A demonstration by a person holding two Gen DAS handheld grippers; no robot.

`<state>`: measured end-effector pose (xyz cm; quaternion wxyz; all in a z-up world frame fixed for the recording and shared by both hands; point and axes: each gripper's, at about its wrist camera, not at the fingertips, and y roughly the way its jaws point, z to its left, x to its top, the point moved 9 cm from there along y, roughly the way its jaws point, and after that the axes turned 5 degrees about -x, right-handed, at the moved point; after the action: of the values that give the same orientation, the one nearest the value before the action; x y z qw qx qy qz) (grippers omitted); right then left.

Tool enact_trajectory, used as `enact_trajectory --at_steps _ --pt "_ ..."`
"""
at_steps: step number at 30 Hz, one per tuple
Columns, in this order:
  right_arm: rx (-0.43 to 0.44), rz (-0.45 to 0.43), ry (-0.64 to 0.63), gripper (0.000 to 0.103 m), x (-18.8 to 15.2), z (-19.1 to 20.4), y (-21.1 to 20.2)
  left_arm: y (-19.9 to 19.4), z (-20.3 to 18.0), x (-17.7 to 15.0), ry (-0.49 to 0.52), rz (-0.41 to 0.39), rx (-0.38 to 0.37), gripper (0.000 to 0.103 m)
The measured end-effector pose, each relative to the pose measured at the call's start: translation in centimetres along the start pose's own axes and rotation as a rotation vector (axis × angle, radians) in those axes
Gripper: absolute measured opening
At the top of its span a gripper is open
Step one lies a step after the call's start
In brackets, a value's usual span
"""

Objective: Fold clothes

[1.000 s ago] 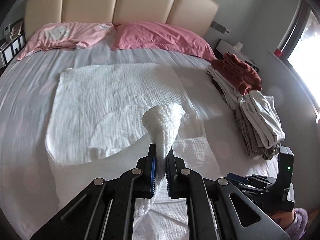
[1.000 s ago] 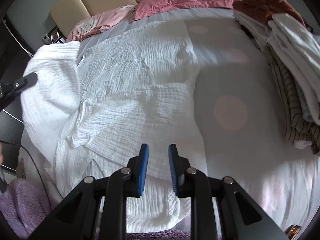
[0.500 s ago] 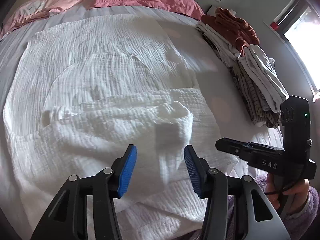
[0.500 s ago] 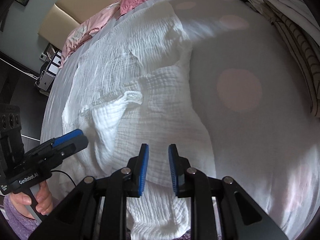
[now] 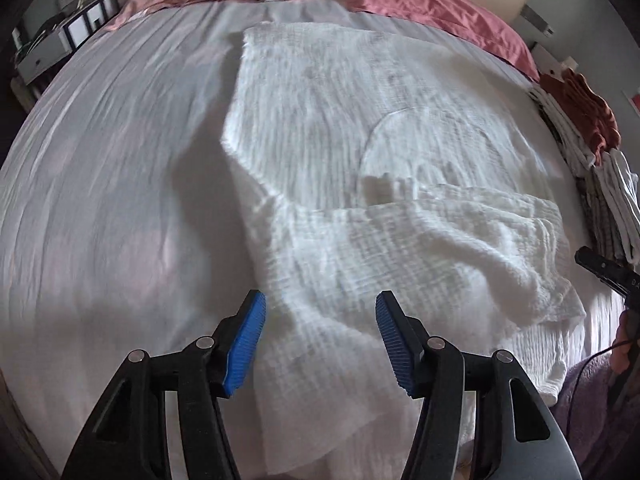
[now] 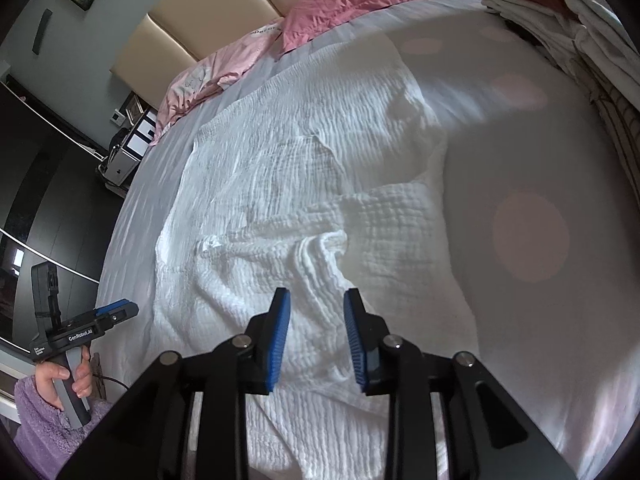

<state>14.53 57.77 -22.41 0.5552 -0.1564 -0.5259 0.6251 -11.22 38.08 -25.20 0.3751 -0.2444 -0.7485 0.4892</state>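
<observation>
White crinkled garment (image 5: pixel 360 208) lay spread across the middle of the bed (image 5: pixel 100 200), its near portion doubled over on itself in a loose, rumpled flap (image 6: pixel 320 256). The left hand-held gripper (image 5: pixel 318 334) hung above the garment's near left edge with its blue pads spread wide; its jaws had just been opening, and only flat cloth showed beneath them, nothing pinched. The right hand-held gripper (image 6: pixel 316 332) hovered over the folded flap, jaws parted a moderate way after just opening further, also gripping nothing. A stack of folded clothes (image 5: pixel 592 168) sat along the bed's right side, well apart from the garment, with pink pillows (image 5: pixel 420 4) at the head.

By my reading, one fold had been laid and let go, and the step in hand was lining up both tools for a fresh grab. The next move seemed to call for each gripper to come down onto an edge or corner, nip just the layers meant to travel, and carry them over evenly. The flap's bunched ridge looked likely to need smoothing, or the fold would set crooked.
</observation>
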Motion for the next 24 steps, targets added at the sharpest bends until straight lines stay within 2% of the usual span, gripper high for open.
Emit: enact_trajectory --at_steps 5,9,10,12,14,16,17,18,21,24 --pt "-0.020 0.011 -0.015 0.027 0.6 0.0 2.1 2.3 2.5 0.1 -0.096 0.005 -0.010 0.059" --pt "-0.024 0.019 -0.035 0.027 0.8 0.2 3.5 4.2 2.5 1.3 -0.083 0.004 0.003 0.057" --pt "-0.026 0.022 -0.040 0.027 0.8 0.3 3.9 4.6 2.5 1.5 -0.070 0.005 0.017 0.042" --pt "-0.032 0.027 -0.046 0.027 0.9 0.3 4.4 5.6 2.5 1.3 -0.057 0.026 0.032 0.022" --pt "-0.025 0.032 -0.045 0.027 0.7 0.2 4.7 5.6 2.5 1.3 -0.050 0.023 0.030 0.009" --pt "-0.003 0.040 -0.045 0.023 0.5 0.4 4.8 5.0 2.4 1.4 -0.045 0.004 0.020 0.007" --pt "0.004 0.038 -0.058 0.011 0.4 0.8 4.7 4.5 2.7 1.5 -0.055 -0.012 0.010 0.006" --pt "0.009 0.035 -0.071 0.008 0.2 1.2 4.6 3.8 3.1 1.7 -0.069 -0.034 0.005 0.006" --pt "0.066 0.016 -0.127 0.006 -0.3 3.1 3.8 2.1 5.1 2.2 -0.123 -0.088 -0.004 0.005" --pt "0.126 0.016 -0.183 0.006 -1.0 5.4 3.5 2.1 7.1 2.3 -0.173 -0.083 0.004 0.005"
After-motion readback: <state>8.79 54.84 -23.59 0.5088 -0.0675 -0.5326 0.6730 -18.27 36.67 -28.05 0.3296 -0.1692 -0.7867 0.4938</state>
